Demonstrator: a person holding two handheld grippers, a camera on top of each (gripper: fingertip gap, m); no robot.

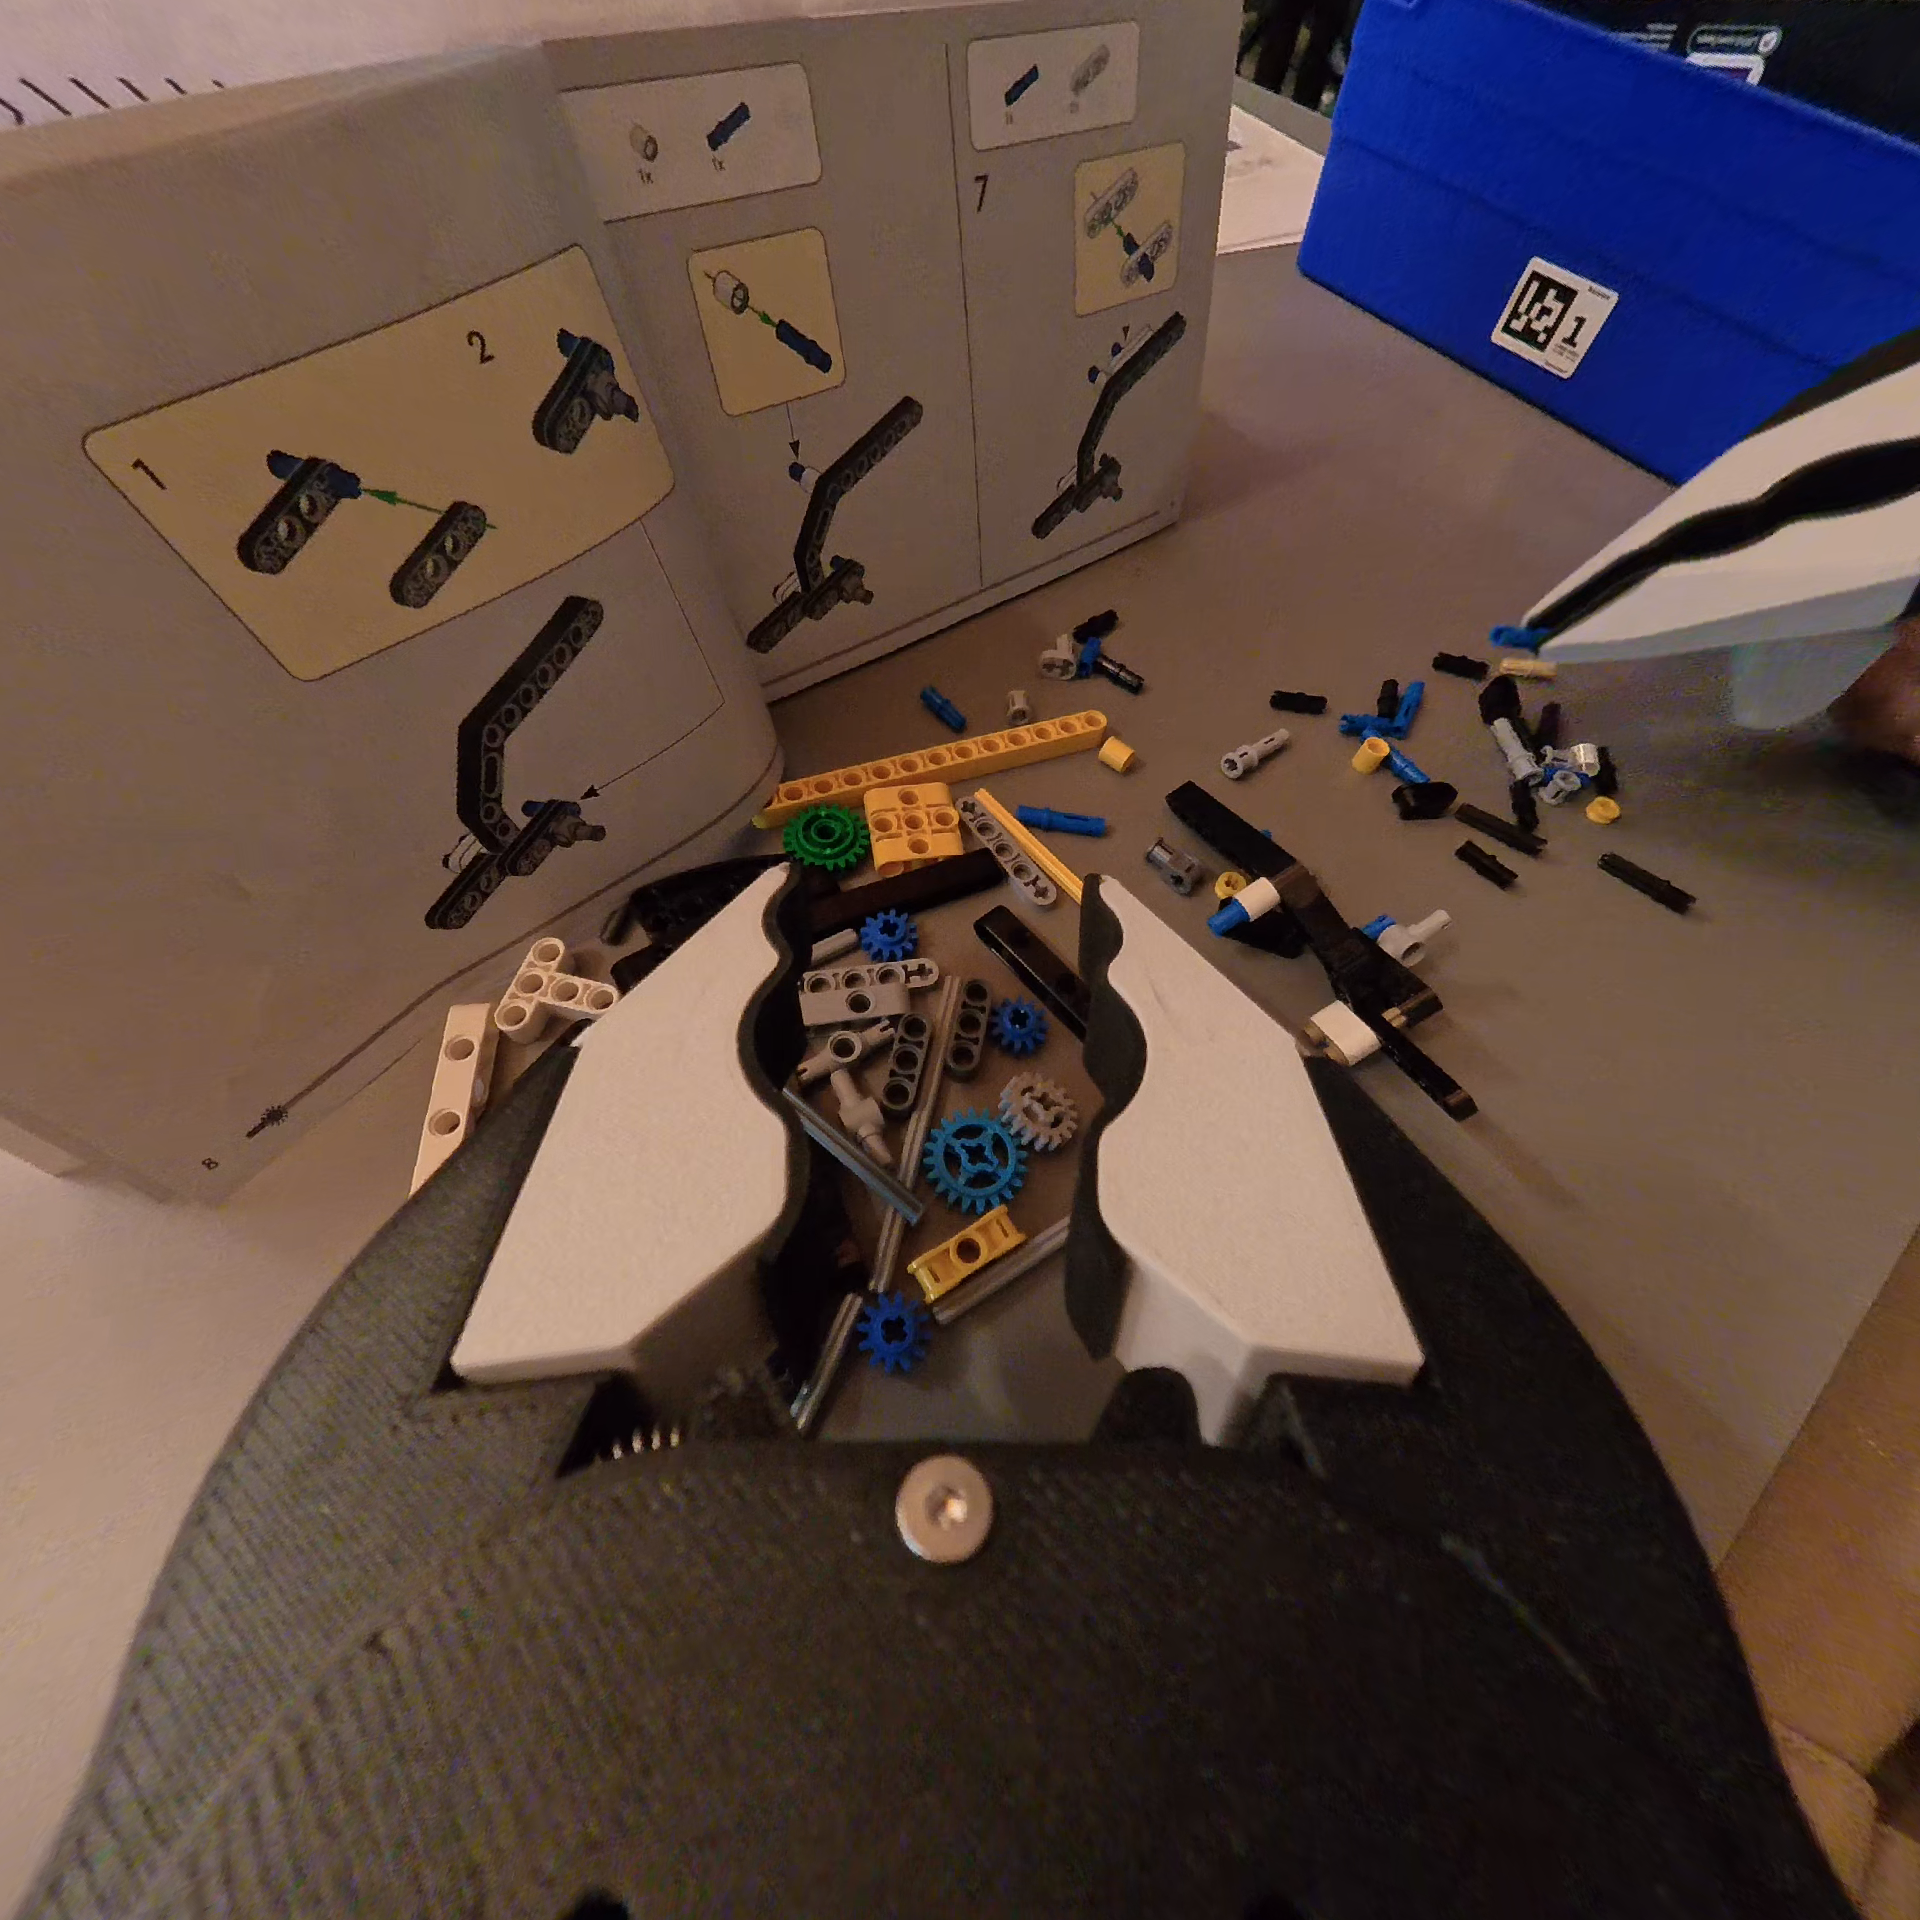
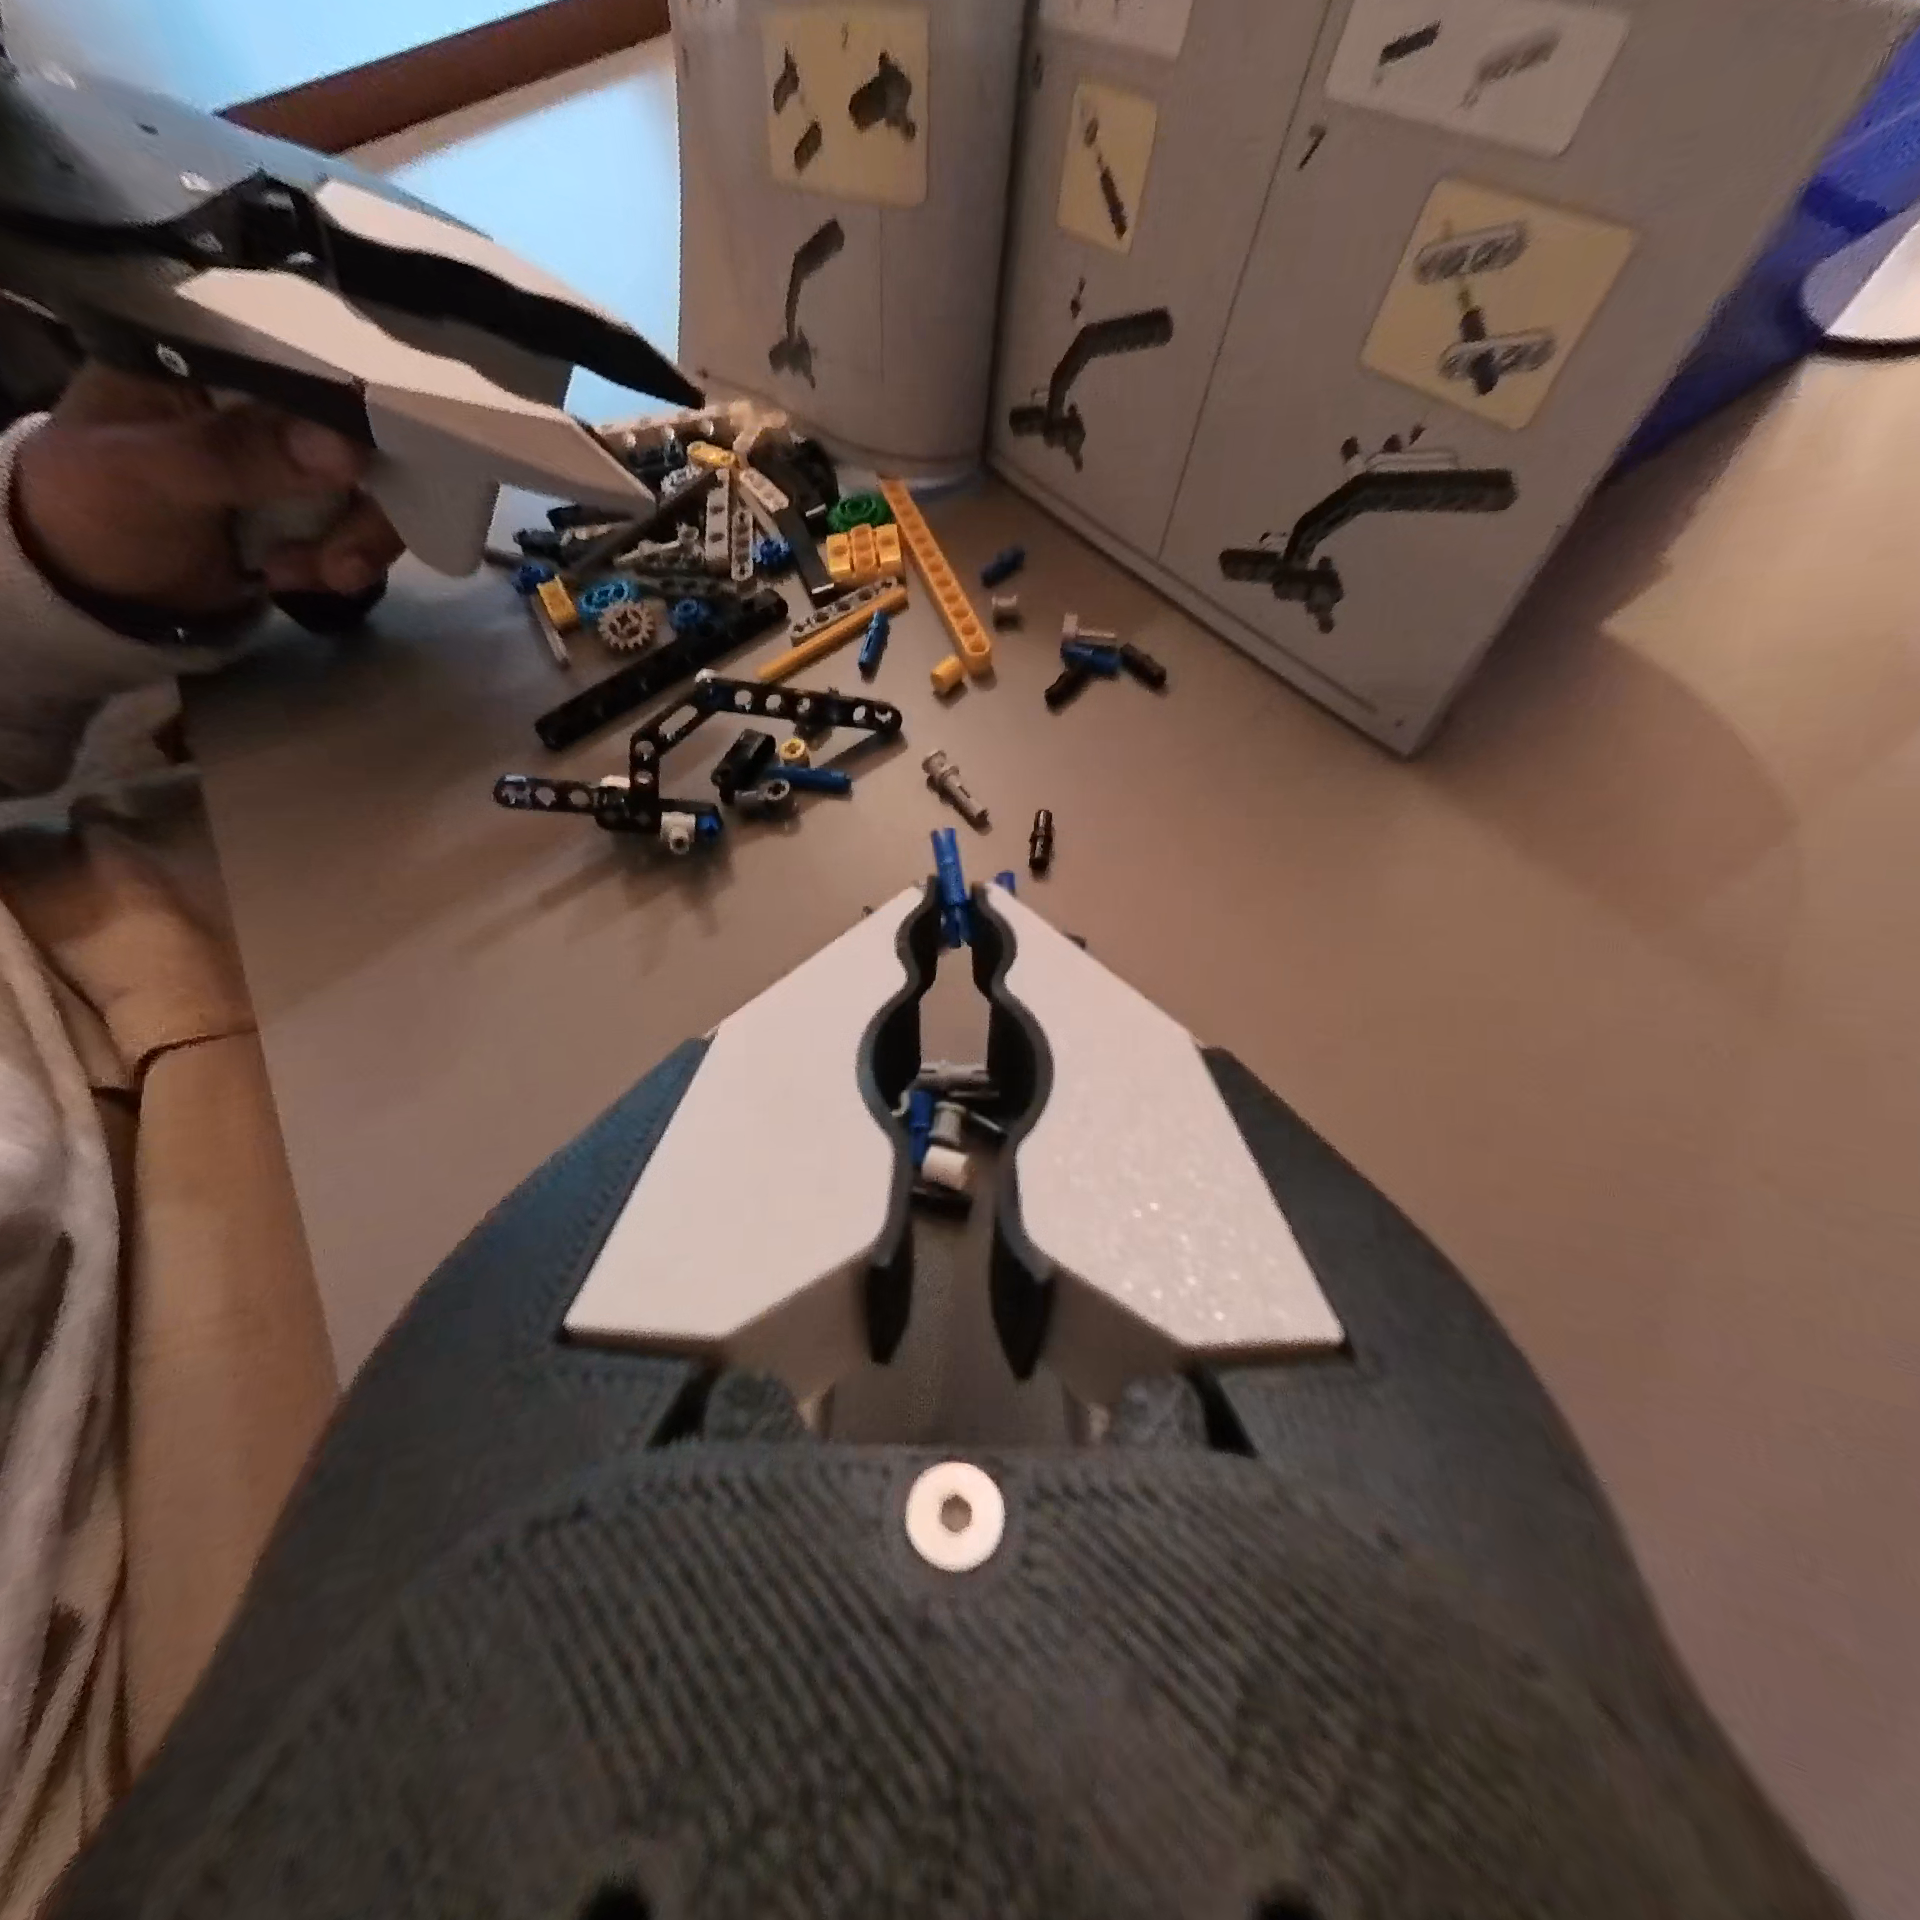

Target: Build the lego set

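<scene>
My left gripper is open and empty, hovering over a pile of loose pieces: blue gears, grey beams, a green gear and a long yellow beam. My right gripper is shut on a blue pin, held above the table; it also shows in the left wrist view at the right edge. The partly built black bent-beam assembly lies on the table between the two grippers; it also shows in the left wrist view.
An open instruction booklet stands at the back. A blue bin with a marker sticker sits at the back right. Small black, blue and grey pins lie scattered on the grey table. A person's hand holds the left gripper. My right fingertips sit around 20 cm from my left ones. The green gear lies some 5 cm from my left tips, 20 cm from my right tips. My right wrist view looks at it from another angle.
</scene>
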